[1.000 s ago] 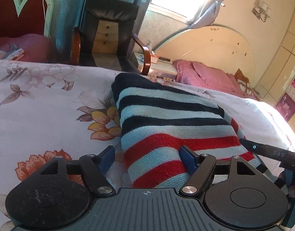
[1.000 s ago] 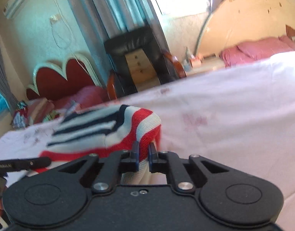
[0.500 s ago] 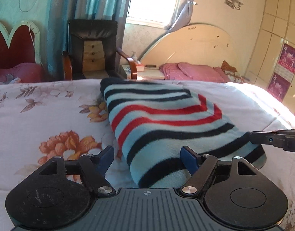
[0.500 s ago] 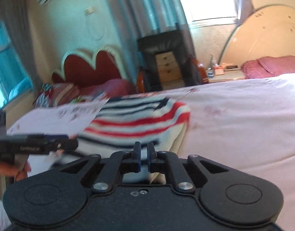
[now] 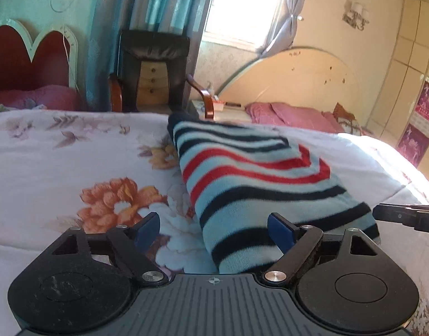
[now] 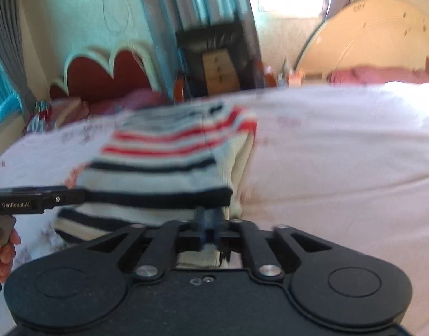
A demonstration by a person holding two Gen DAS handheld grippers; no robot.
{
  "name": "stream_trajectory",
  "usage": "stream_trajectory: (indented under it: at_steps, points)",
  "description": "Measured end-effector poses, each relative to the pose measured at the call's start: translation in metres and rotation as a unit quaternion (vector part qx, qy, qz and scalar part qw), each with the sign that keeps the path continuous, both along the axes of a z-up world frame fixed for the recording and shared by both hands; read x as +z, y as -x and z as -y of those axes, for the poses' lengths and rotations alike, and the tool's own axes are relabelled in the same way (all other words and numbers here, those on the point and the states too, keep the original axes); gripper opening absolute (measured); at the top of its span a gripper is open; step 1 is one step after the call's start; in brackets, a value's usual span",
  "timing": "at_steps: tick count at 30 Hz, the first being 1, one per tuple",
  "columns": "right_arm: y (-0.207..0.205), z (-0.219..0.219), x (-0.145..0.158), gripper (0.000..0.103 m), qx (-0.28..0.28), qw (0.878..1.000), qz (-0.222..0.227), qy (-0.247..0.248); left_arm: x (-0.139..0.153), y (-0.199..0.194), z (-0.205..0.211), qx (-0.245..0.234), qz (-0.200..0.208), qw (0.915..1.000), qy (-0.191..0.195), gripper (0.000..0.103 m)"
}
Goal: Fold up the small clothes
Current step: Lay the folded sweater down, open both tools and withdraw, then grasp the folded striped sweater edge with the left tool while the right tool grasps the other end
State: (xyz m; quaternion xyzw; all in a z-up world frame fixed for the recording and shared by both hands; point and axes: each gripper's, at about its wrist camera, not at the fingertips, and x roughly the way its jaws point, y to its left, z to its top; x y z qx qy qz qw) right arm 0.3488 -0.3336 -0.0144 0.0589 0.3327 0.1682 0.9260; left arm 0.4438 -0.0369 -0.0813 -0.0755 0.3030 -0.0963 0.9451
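A floral bedspread fills the foreground, and on it the striped sweater is now laid folded, where a second ago it was lifted. The left gripper, widened further, straddles its near edge without pressing. The right gripper, blurred, has just been opening; whether cloth is still pinched cannot be told. An armchair stands beyond.

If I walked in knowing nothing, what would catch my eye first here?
The striped knit garment, red, navy and pale blue, lying folded on the flowered bedspread. Next, the left gripper standing open over its near edge, and behind the bed a black armchair by the sunlit window.
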Motion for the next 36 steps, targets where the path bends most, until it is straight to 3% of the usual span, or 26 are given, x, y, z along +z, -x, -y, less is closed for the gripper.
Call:
stream_trajectory:
  at_steps: [2,9,12,15,17,19,22,24,26,28,32,36]
  points:
    - [0.000,0.002,0.013,0.029,-0.003,1.000,0.020,0.002,0.006,-0.011,-0.009,0.011,-0.001,0.9997,0.024,0.084]
    - [-0.056,-0.029,0.000,0.019,0.016,1.000,-0.004,0.023,-0.022,-0.070,-0.010,0.020,-0.068,0.9954,0.064,0.084]
    - [-0.069,-0.036,-0.021,0.015,0.024,0.998,-0.035,0.049,-0.032,-0.075,-0.010,0.015,-0.083,0.9947,0.059,0.084]
    - [-0.061,-0.040,-0.026,0.015,0.030,0.997,-0.021,0.065,-0.034,-0.072,-0.002,0.014,-0.070,0.9973,0.020,0.092]
    - [-0.060,-0.039,-0.024,0.016,0.034,0.997,-0.023,0.064,-0.030,-0.075,-0.006,0.014,-0.083,0.9959,0.032,0.093]
    - [-0.062,-0.031,-0.013,0.022,0.031,0.998,-0.035,0.036,-0.018,-0.075,-0.010,0.008,-0.082,0.9958,0.041,0.093]
    - [-0.062,-0.002,0.007,0.090,-0.006,1.000,-0.007,-0.015,-0.012,-0.079,-0.024,-0.025,-0.098,0.9891,0.107,0.093]
    - [-0.078,0.025,0.001,0.079,-0.009,0.996,-0.046,-0.077,-0.024,-0.089,-0.033,-0.042,-0.141,0.9729,0.179,0.093]
    - [-0.098,0.055,-0.020,0.076,-0.012,0.974,-0.127,-0.185,-0.043,-0.100,-0.044,-0.044,-0.190,0.9481,0.251,0.092]
    - [-0.109,0.078,-0.038,0.074,-0.036,0.956,-0.161,-0.242,-0.056,-0.105,-0.049,-0.039,-0.210,0.9377,0.274,0.092]
    - [-0.114,0.091,-0.058,0.074,-0.004,0.929,-0.203,-0.309,-0.062,-0.108,-0.047,-0.058,-0.207,0.9349,0.282,0.092]
    - [-0.120,0.074,-0.066,0.074,0.039,0.935,-0.218,-0.279,-0.058,-0.112,-0.028,-0.086,-0.198,0.9495,0.228,0.092]
